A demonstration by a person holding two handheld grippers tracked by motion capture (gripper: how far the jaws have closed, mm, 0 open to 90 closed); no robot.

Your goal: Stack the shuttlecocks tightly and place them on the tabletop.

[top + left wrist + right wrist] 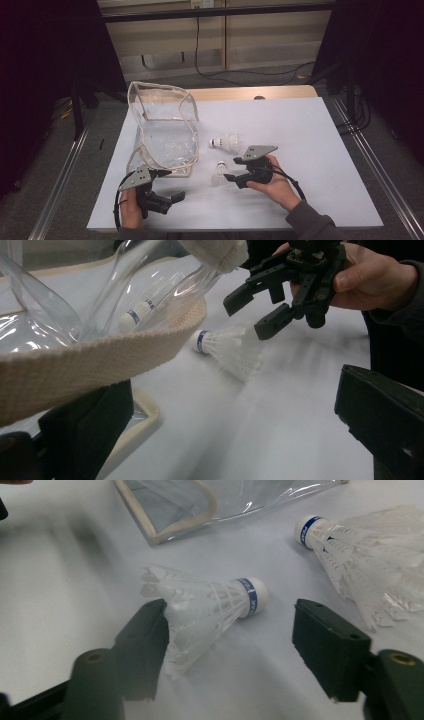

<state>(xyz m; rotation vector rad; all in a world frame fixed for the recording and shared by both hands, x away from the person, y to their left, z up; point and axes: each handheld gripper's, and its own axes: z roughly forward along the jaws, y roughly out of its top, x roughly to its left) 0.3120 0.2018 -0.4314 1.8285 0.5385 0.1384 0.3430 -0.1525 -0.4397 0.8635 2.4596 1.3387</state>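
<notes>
The left hand-held gripper [172,172] pinches the cream webbing rim of the clear plastic bag [165,135], holding the mouth up; the strap [100,360] lies across its near jaw in the left gripper view, and the bag sits just ahead of it. Right of that, the near shuttlecock [210,607] lies on its side between the jaws of the right hand-held gripper [230,645], which stand spread and part-way in; one jaw brushes the feather skirt, the other stands apart from the cork. To do this step well, the grip should probably land near the cork end rather than the feathers, which look easy to crush; a gentle squeeze would do. A second shuttlecock [225,143] lies just beyond the right hand-held gripper, near the bag. The bench [310,150] has a plain white top with a wooden edge at the far side; dark curtains and cables stand behind.
</notes>
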